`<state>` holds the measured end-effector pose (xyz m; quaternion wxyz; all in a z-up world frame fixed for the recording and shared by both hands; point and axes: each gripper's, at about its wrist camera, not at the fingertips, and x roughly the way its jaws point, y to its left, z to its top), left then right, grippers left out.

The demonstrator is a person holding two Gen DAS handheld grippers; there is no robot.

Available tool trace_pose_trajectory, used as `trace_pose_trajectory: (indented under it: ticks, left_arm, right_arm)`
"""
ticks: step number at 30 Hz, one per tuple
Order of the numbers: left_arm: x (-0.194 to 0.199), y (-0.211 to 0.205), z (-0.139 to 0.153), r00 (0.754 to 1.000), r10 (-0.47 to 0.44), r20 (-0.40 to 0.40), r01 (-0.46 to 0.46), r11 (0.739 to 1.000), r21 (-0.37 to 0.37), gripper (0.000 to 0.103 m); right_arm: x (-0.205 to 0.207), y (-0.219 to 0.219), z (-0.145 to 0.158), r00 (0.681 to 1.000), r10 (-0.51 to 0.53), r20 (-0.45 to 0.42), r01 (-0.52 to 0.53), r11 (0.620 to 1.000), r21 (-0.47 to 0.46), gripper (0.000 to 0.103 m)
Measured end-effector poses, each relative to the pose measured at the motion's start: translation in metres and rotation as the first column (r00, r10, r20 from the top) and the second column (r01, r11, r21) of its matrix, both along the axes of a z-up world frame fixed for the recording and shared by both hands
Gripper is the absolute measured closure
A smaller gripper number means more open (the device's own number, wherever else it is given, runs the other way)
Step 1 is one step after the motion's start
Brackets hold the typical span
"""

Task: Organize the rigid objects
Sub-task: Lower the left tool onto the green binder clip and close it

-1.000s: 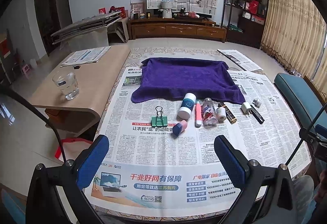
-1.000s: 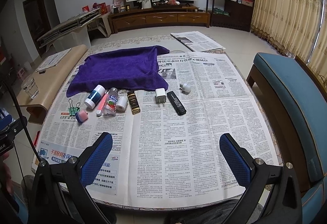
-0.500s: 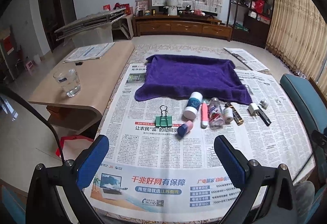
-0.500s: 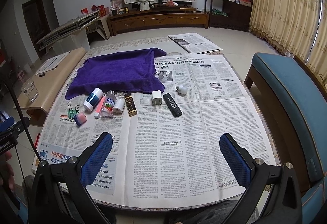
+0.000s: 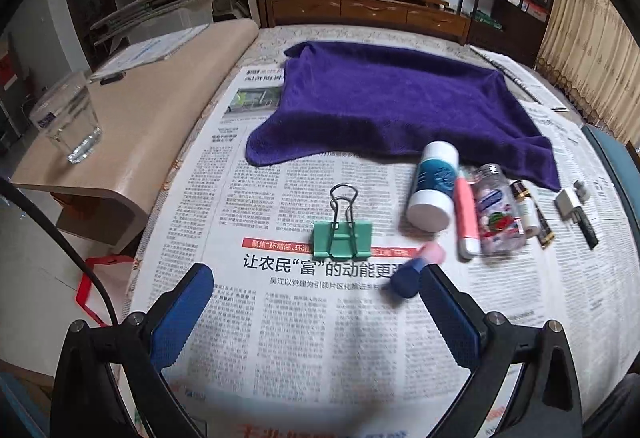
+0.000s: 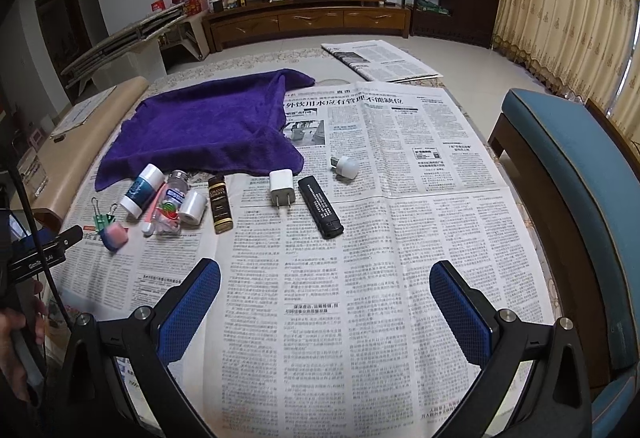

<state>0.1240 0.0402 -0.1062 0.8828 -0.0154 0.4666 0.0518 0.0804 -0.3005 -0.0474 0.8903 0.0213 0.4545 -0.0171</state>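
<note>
Newspaper-covered table (image 6: 400,238); drinking glass (image 5: 72,122) only in left view.

right gripper (image 6: 325,312): jaws wide apart, above newspaper (image 6: 400,238), holding nothing | white charger plug (image 6: 281,193) just beside black lighter (image 6: 320,211) | purple towel (image 6: 208,130) behind the item row

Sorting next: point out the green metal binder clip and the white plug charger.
Green metal binder clip (image 5: 342,237), left wrist view, on its green body.
White plug charger (image 6: 281,187), right wrist view, on its white casing.
</note>
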Motion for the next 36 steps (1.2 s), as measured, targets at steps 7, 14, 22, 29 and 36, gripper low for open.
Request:
trace_pose_trajectory:
  ticks: [7,14,22,29,36]
  left_arm:
    - [0.023,0.002,-0.026,0.999,-0.023,-0.027,0.023,1.0,-0.013,0.002]
    - [0.036,-0.008,-0.04,0.998,-0.053,-0.033,0.054,0.998,0.012,0.026]
    - [0.032,-0.005,-0.042,0.999,-0.038,0.016,0.038,0.999,-0.014,0.041]
    - [0.031,-0.014,-0.04,0.997,-0.062,0.039,0.062,0.998,-0.013,0.064]
    - [0.029,-0.011,-0.04,0.997,-0.053,0.052,0.055,0.998,-0.033,0.064]
  right_arm:
    - [0.026,0.0,-0.016,0.999,0.033,-0.003,-0.033,0.999,0.001,0.0]
    - [0.049,0.001,-0.04,0.998,0.052,-0.031,-0.052,0.998,-0.016,0.0]
    - [0.064,-0.003,-0.06,0.998,0.04,-0.046,-0.042,0.998,-0.042,0.0]
    - [0.067,-0.008,-0.075,0.997,0.047,-0.055,-0.049,0.998,-0.037,0.001]
    - [0.072,-0.019,-0.079,0.998,0.025,-0.058,-0.026,0.999,-0.018,0.001]
